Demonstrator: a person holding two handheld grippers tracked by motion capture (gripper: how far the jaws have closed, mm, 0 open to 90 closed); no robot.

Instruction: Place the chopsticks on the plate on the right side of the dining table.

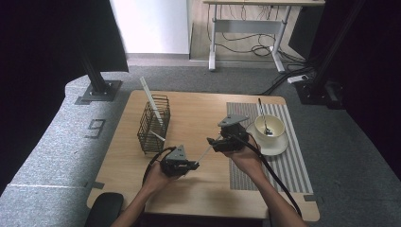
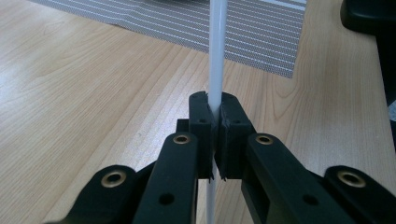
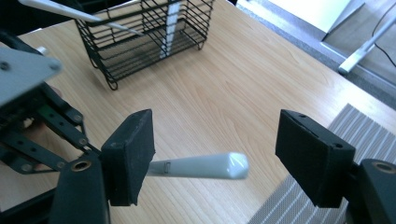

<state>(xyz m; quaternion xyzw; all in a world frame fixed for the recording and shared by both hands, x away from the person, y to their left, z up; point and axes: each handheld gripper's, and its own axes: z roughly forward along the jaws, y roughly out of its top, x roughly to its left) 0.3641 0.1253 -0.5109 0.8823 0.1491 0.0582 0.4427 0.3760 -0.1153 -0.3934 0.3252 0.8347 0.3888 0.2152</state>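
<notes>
Seen from the high view, a person works two claws over a wooden table. The left claw holds one end of a white stick, which slants up and right to the right claw. A wire basket stands at the table's left with two more white sticks in it. At the right, a cup with a spoon sits on a saucer atop a striped mat.

In the left gripper view, the left claw is clamped tight on the stick, its pads pressing both sides. The stick runs straight up from the pads, over bare wood toward the mat.

In the right gripper view, the right claw stands wide apart, gripping nothing. The stick lies between its pads, its rounded tip free in the gap and its shaft passing by the left pad; whether it touches that pad cannot be told. The basket stands beyond, and the left claw's body shows at the left edge.
</notes>
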